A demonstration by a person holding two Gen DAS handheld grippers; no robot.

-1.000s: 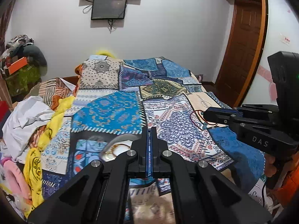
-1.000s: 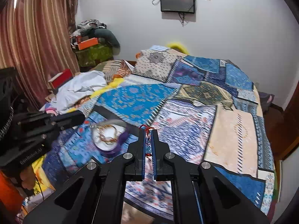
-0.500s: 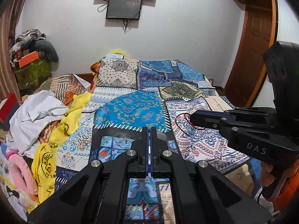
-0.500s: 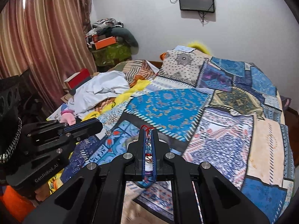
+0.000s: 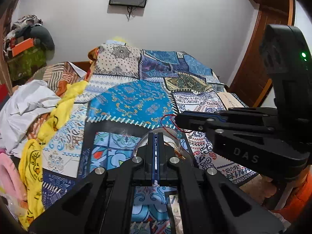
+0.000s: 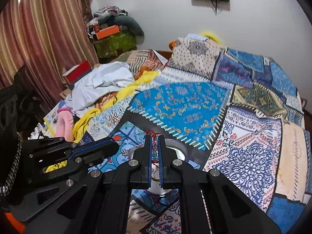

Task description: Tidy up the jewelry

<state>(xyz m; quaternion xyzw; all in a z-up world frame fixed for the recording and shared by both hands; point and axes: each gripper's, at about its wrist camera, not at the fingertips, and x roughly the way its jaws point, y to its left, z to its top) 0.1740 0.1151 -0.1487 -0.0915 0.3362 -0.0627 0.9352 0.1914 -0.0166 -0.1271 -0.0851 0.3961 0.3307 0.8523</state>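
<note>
My right gripper [image 6: 155,142] is shut on a red thread bracelet [image 6: 151,132] with blue beads, and hangs right over a round steel bowl [image 6: 181,149] on the patchwork bedspread. In the left wrist view the right gripper [image 5: 177,120] reaches in from the right, and the bracelet's red loop [image 5: 165,121] dangles at its tip above the bowl [image 5: 140,142]. Gold jewelry [image 5: 178,153] lies in the bowl. My left gripper [image 5: 156,136] is shut with nothing in it, just left of the bowl. Its tip [image 6: 115,147] shows in the right wrist view.
A small silver ornament [image 6: 124,152] lies on the bedspread [image 6: 181,109] left of the bowl. White and yellow clothes [image 6: 105,81] are piled along the bed's left side, with a pink item [image 6: 63,122] near the edge. A wooden door [image 5: 251,74] stands at right.
The right gripper has carried the red bracelet leftward and down until it hangs over the bowl. The left gripper has come down closer to the bedspread, beside the bowl.
</note>
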